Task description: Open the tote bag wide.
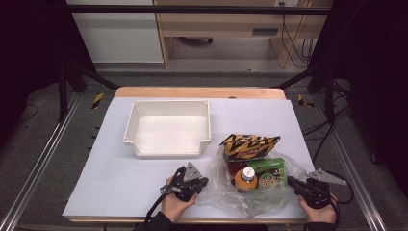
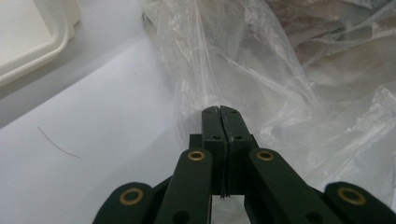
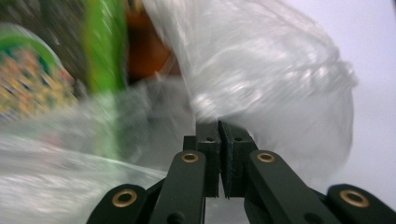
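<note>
Left jaws: pressed together, a thin fold of the clear plastic bag [image 2: 243, 65] pinched between them at the bag's near-left edge.
Right jaws: closed tight on the bag's film at its right side; view blurred.
Left gripper [image 1: 204, 182]: low over the worktop, held in a hand [image 1: 174, 204] coming in from the near edge.
Right gripper [image 1: 291, 180]: at the bag's right edge, grey plate on top, second hand [image 1: 318, 214] behind it.
Bag: lying crumpled on the near-right part of the worktop [image 1: 120, 178], between the two grippers.
Inside the bag: orange bottle [image 1: 246, 179] with a white cap, green packet [image 1: 269, 174] beside it, yellow-and-black snack pack [image 1: 250, 146] at the far end.
White tray [image 1: 167, 129]: behind and left of the bag, just apart from it.
</note>
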{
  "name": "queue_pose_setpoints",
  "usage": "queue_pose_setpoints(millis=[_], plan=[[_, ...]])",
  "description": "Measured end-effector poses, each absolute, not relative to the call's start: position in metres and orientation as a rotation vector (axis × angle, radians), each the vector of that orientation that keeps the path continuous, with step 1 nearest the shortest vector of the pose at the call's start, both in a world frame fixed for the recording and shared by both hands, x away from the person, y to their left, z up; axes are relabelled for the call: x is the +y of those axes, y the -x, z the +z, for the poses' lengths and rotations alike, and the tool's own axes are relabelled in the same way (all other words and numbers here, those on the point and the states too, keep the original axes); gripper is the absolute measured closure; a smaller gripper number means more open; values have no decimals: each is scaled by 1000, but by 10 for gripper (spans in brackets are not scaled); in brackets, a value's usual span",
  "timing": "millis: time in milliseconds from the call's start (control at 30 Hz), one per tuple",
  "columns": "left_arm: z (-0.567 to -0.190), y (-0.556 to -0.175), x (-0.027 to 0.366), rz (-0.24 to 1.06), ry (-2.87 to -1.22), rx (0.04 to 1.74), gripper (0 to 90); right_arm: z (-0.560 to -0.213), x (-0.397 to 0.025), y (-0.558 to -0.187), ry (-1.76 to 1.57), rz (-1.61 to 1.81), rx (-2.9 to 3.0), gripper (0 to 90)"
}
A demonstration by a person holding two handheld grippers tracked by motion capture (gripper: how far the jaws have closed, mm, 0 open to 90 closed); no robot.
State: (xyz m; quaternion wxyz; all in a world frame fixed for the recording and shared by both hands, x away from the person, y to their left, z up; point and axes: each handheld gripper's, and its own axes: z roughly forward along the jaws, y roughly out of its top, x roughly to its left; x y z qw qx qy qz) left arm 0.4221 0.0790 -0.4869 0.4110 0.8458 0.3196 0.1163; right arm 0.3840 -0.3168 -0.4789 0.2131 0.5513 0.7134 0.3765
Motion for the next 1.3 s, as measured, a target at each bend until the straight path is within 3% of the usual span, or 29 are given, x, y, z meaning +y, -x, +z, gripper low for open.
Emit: queue_pose_setpoints(millis=[200,333,833,1300], plan=[[-487,-422,78,299,-2127,807,898,-487,-317,-385,-1523,1015,1987,878],[-484,-421,80,298,-2116,804,888,-484,-317,-384,-1489,1043,1989,828],[-441,-422,88,337,-1967,762,469,-441,-315,-370,-1331,1266,1876,663],[-408,-424,109,370,-1920,766,400,-415,-295,-387,-1262,1339,1921,541]])
